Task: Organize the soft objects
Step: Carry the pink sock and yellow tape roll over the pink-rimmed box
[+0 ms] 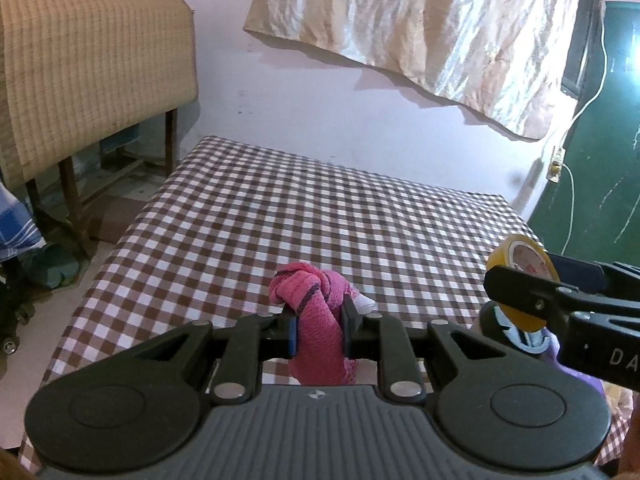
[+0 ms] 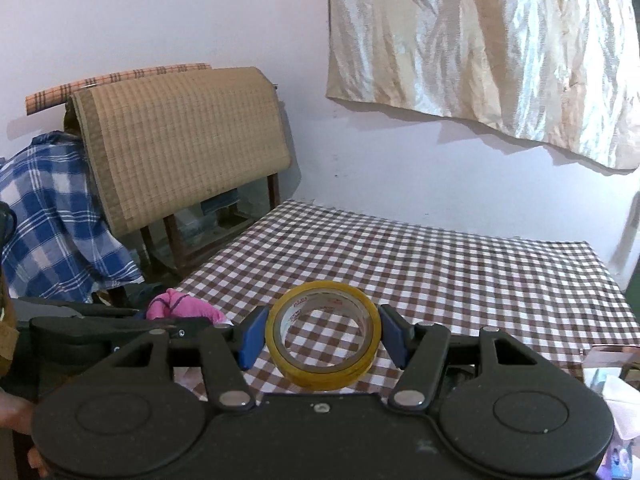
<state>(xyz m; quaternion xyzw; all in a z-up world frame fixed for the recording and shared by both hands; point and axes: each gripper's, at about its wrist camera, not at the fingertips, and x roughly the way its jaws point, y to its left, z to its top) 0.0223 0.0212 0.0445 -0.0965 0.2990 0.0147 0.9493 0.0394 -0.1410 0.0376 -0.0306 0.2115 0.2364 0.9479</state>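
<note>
Both my hands are holding something above the checked table.

My left gripper (image 1: 319, 330) is squeezing a pink cloth (image 1: 316, 308) tight between its fingers, the cloth hanging down over the checked tablecloth (image 1: 320, 208). My right gripper (image 2: 324, 334) is clamping a yellow roll of tape (image 2: 323, 334) between its blue pads (image 2: 251, 336), just beside the left one.

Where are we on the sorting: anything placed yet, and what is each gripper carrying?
Nothing looks placed yet: the checked tablecloth ahead is bare of sorted items. In hand: the left gripper is shut on a pink cloth, and the right gripper clamps a yellow tape roll, both off the table. Left to do: set both down; where they belong is not visible.
</note>
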